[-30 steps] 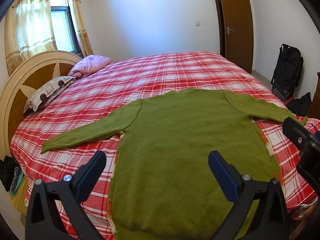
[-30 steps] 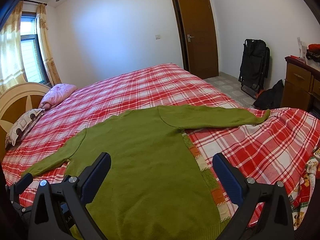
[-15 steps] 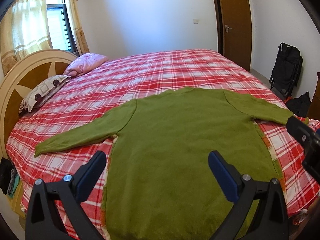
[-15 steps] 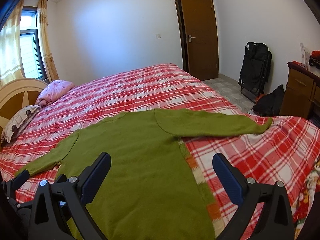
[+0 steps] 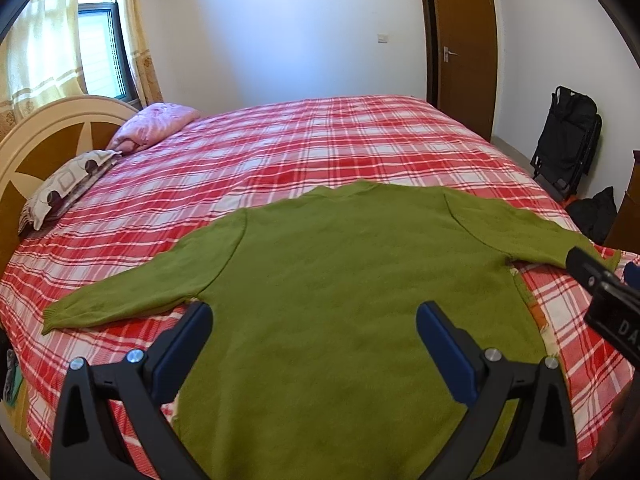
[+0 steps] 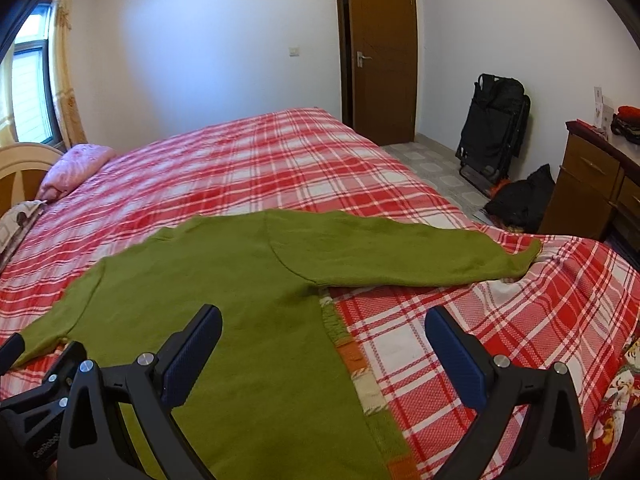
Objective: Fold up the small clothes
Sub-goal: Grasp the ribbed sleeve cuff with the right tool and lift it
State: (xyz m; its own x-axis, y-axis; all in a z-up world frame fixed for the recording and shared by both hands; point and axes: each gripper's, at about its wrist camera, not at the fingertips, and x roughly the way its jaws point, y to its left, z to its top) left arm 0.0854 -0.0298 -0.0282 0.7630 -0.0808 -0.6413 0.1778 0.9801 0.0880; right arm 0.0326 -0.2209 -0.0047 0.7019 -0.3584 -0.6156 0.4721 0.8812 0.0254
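Here the green sweater [image 5: 340, 280] is spread flat on the plaid bed [image 5: 320, 148], hem toward the jaws and neckline away from them, so its long axis from cuff to cuff runs crosswise ahead of both tools. Nothing is folded yet. The left sleeve [image 5: 140, 292] is stretched out to the far left, its cuff well to the left of the left gripper [image 5: 314, 330], whose jaws are spread wide and empty above the lower body of the garment. The right gripper [image 6: 324, 334] is likewise released and holds nothing; the sweater's right side edge passes between its jaws, and the right sleeve [image 6: 400, 256] lies ahead and to the right of them. Each sleeve is judged nearer to the tool on its own side, so a sleeve fold inward seems the likely opening move.

In the left wrist view the whole left sleeve and its cuff are shown, while the right cuff is partly hidden behind the other tool. In the right wrist view the right cuff [image 6: 528, 252] is seen whole, near the bed's edge.
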